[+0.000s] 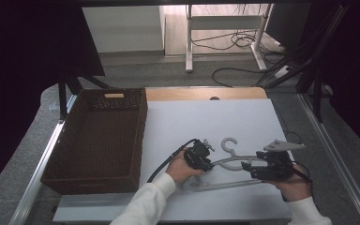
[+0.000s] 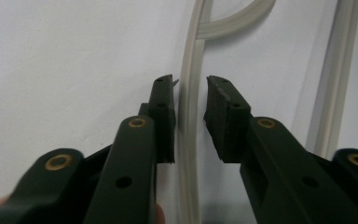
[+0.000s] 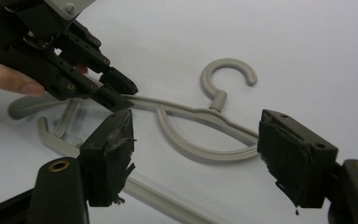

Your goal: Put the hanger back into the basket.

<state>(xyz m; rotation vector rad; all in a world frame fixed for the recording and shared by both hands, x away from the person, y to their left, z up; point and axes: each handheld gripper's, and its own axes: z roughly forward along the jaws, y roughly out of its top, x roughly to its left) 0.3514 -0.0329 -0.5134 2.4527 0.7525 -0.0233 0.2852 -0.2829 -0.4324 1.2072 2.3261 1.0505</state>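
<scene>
We see a grey plastic clothes hanger [image 1: 232, 161] lying flat on the white tabletop [image 1: 215, 122], just to the right of a dark brown wicker basket [image 1: 98, 136] that sits along the tabletop's left side. The hanger's hook [image 3: 228, 74] points away from us toward the far edge.

Our left claw [image 1: 205, 165] comes in at the hanger's left shoulder. In the left gripper view its jaws are spread a little, with the hanger's thin upper arm [image 2: 189, 140] running straight up between them; one jaw sits close against the bar and the other stands just off it, so the bar is straddled, not pinched. In the right gripper view the same claw [image 3: 116, 93] has its tips down at that bar, beside the inner loop [image 3: 200, 144] of the hanger.

Our right claw [image 1: 248, 165] hovers over the hanger's right half. Its jaws are spread wide, with the hanger's neck and lower bar [image 3: 168, 200] showing between them, and they grip nothing.
</scene>
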